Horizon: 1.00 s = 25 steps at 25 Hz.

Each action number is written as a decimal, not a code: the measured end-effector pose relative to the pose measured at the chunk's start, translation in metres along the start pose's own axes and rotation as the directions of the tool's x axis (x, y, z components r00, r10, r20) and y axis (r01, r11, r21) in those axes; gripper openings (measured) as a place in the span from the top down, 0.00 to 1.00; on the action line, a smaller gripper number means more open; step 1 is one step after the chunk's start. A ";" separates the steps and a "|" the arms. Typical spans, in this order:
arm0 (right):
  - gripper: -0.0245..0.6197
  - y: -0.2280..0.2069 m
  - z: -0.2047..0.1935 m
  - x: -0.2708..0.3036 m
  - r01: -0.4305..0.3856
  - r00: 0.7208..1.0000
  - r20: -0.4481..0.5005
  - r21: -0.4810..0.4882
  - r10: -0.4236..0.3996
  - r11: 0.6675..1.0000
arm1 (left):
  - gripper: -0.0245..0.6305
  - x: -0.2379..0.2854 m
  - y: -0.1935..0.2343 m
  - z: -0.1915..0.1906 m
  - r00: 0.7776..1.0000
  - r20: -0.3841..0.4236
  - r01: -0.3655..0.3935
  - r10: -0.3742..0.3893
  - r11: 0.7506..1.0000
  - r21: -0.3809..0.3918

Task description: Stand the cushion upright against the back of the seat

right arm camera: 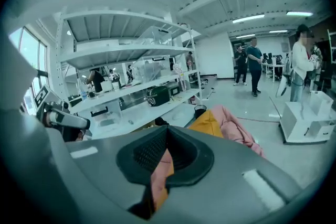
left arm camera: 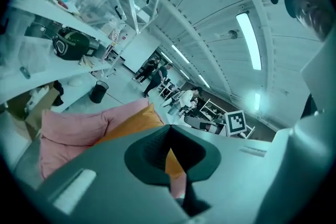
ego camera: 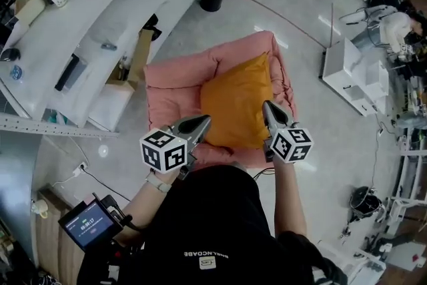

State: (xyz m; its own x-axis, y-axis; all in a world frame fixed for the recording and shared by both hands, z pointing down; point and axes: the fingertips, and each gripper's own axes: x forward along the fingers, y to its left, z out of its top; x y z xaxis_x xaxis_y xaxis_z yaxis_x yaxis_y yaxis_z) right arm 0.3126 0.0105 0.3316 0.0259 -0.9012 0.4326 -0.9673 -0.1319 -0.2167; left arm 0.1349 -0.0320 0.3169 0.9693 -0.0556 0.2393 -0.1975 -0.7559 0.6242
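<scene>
Lying flat on the pink seat (ego camera: 173,80), the orange cushion (ego camera: 237,100) stretches away from both hands. The left hand-held gripper (ego camera: 203,122) and right hand-held gripper (ego camera: 267,107) are each closed on its near edge, equally near.

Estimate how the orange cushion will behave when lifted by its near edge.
Likely floppy: the orange cushion looks plump and soft, and fabric bunches between the shut jaws of the left gripper and right gripper. Probably light for its size, being puffy. Held by one edge, it may sag or fold toward the pink seat.
</scene>
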 end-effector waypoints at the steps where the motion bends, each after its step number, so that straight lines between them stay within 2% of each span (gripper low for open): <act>1: 0.95 0.005 0.002 -0.004 -0.010 1.000 0.018 0.022 0.010 1.000 | 0.93 -0.005 -0.002 0.005 1.000 0.013 -0.006 0.006 1.000 0.022; 6: 0.95 0.033 0.018 -0.013 -0.084 0.990 0.120 0.096 0.072 0.992 | 0.93 -0.028 -0.007 0.035 0.995 0.092 -0.039 0.028 0.993 0.114; 11: 0.95 0.071 0.023 0.004 -0.172 0.973 0.157 0.003 0.169 0.985 | 0.93 -0.045 0.004 0.049 0.987 0.132 -0.116 0.092 0.975 0.188; 17: 0.95 0.127 0.032 0.021 -0.302 0.939 0.144 -0.090 0.313 0.949 | 0.93 -0.074 0.009 0.064 0.965 0.221 -0.190 0.142 0.959 0.213; 21: 0.95 0.153 0.038 0.030 -0.368 0.912 0.127 -0.173 0.391 0.914 | 0.93 -0.092 0.015 0.068 0.942 0.281 -0.243 0.185 0.952 0.187; 25: 0.95 0.171 0.046 0.039 -0.424 0.883 0.121 -0.208 0.453 0.881 | 0.93 -0.106 0.021 0.068 0.923 0.304 -0.293 0.235 0.942 0.161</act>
State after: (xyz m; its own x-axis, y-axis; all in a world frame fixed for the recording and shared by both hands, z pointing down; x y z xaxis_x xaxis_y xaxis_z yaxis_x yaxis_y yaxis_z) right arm 0.1594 -0.0661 0.2715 -0.3853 -0.9054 0.1782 -0.9161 0.3520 -0.1920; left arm 0.0379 -0.0861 0.2539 0.8928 -0.4277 0.1417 -0.4469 -0.8009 0.3985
